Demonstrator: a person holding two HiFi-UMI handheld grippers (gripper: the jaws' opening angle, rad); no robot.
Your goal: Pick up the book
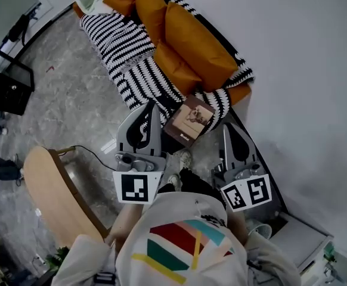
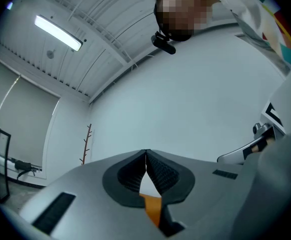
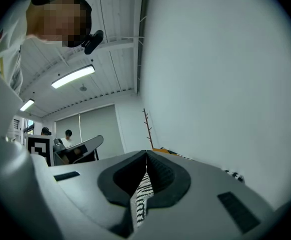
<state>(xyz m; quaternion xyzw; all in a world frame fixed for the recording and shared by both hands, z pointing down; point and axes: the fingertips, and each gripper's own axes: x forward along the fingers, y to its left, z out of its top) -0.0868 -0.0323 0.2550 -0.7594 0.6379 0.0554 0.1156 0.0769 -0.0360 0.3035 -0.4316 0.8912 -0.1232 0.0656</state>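
**Q:** Where is the task's thing placed relative to the tools?

**A:** The flat, brown, rectangular book with a pale picture on its cover [image 1: 189, 118] lies cover-up just ahead of the left gripper [image 1: 152, 109] and the right gripper [image 1: 231, 133]. It sits between them, nearer the left one. It is borne by the black-and-white striped knitted throw [image 1: 139, 70] draped over the orange cushioned sofa [image 1: 188, 31].

**Q:** In what state are the tools shown?

**A:** Both pairs of jaws are clenched tip to tip. Nothing is held, and the book is touched by neither.

**Q:** How is the book expected to handle?

**A:** It is judged stiff, fairly light and smooth-covered, so slipping is possible. A hold across the near edge or spine is advised, since one jaw can be slid beneath on the soft throw.
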